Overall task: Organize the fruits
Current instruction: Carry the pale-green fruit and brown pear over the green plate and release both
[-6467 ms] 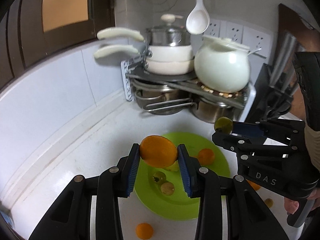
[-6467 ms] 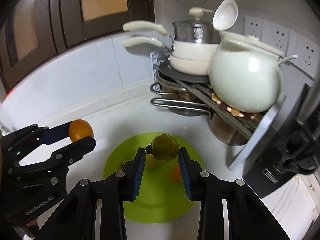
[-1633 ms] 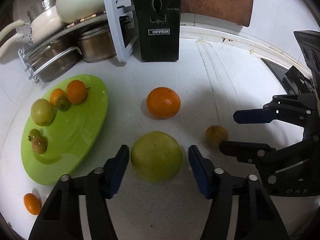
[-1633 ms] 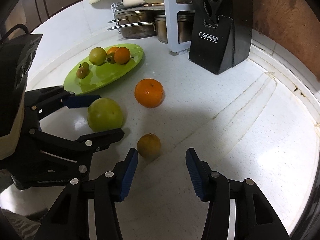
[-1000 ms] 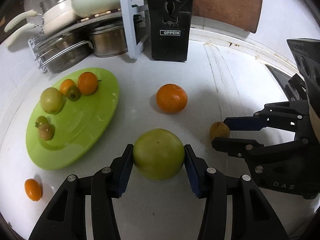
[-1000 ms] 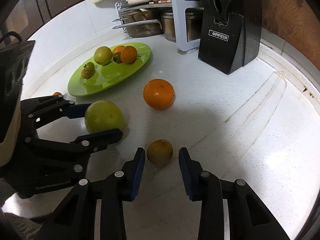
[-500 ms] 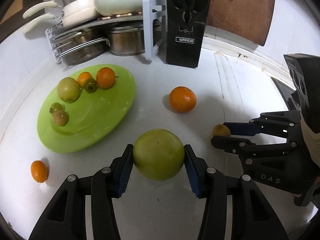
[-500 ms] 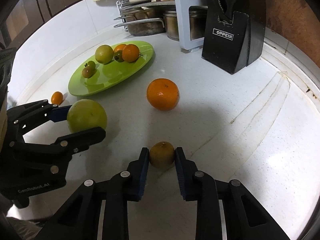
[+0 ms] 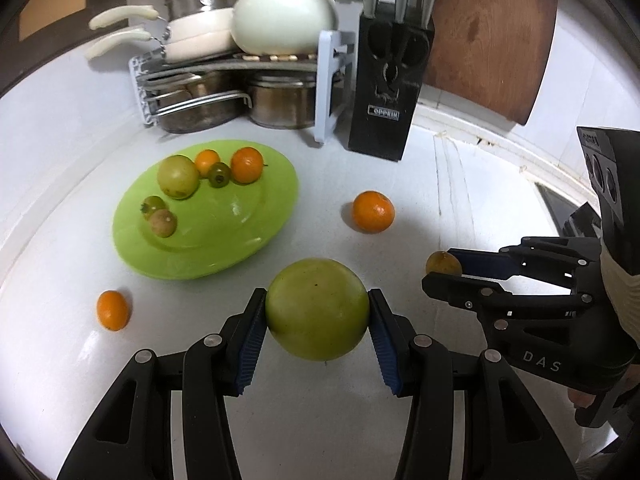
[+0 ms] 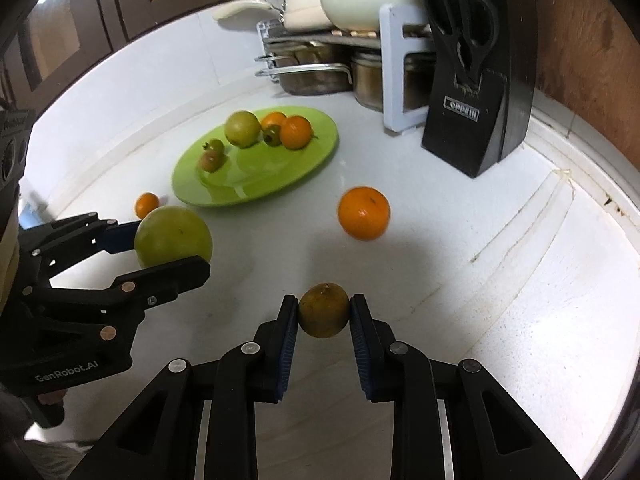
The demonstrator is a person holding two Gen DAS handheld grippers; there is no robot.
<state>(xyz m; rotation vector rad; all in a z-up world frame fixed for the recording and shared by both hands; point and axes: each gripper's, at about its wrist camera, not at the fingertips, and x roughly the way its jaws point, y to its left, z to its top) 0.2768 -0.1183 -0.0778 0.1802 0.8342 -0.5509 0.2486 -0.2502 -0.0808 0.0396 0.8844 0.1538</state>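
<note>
My left gripper [image 9: 317, 312] is shut on a large green fruit [image 9: 317, 309] and holds it above the white counter; the fruit also shows in the right wrist view [image 10: 173, 237]. My right gripper [image 10: 324, 311] is shut on a small brownish-yellow fruit [image 10: 324, 310], seen in the left wrist view [image 9: 442, 263] at right. A green plate [image 9: 248, 232] with several small fruits lies at the back left. An orange [image 9: 373, 212] sits on the counter to the plate's right. A small orange fruit [image 9: 113, 309] lies in front of the plate.
A black knife block [image 9: 390, 80] stands behind the orange. A rack of pots [image 9: 224, 92] with a white teapot [image 9: 284, 20] stands behind the plate. A brown board [image 9: 492, 36] leans on the back wall.
Both grippers closed on their fruits about a second ago and have since lifted and drawn back; the plate and rack now look further off.
</note>
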